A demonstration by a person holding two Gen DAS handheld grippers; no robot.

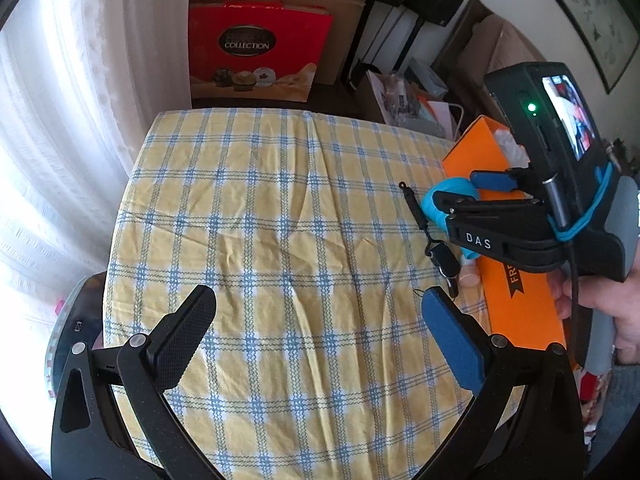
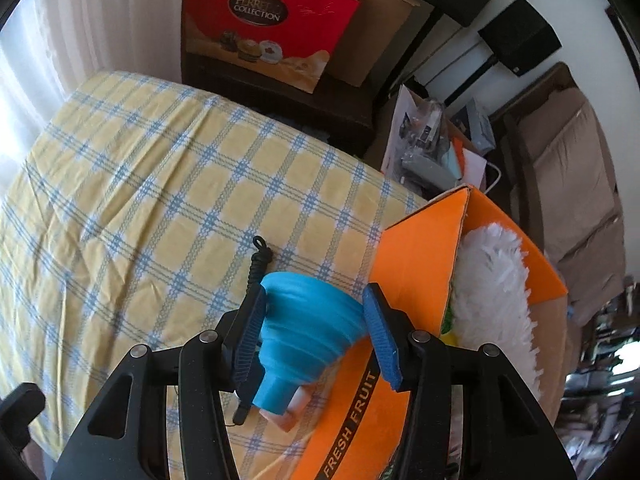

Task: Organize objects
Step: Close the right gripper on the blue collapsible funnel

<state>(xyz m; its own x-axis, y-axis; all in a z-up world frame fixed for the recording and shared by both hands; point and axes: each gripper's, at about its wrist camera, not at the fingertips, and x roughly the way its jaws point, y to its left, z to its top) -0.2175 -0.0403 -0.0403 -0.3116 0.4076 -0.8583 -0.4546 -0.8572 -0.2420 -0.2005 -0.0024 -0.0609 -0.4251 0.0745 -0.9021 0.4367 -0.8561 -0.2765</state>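
My right gripper (image 2: 316,320) is shut on a blue collapsible funnel (image 2: 304,332) and holds it above the table beside the orange "Fresh Fruit" box (image 2: 416,256). The box holds a white fluffy duster (image 2: 496,280). In the left wrist view the right gripper (image 1: 460,192) with the funnel (image 1: 448,196) hovers at the box's (image 1: 520,304) near edge. My left gripper (image 1: 320,312) is open and empty above the checked tablecloth (image 1: 280,200). A black corded key fob (image 1: 440,256) and a small pink object (image 1: 468,278) lie on the cloth by the box.
A red chocolate box (image 1: 256,52) and cardboard stand behind the table. A carton of clutter (image 2: 432,140) sits behind the orange box. White curtains (image 1: 60,120) hang at the left. A brown chair (image 2: 568,160) is at the right.
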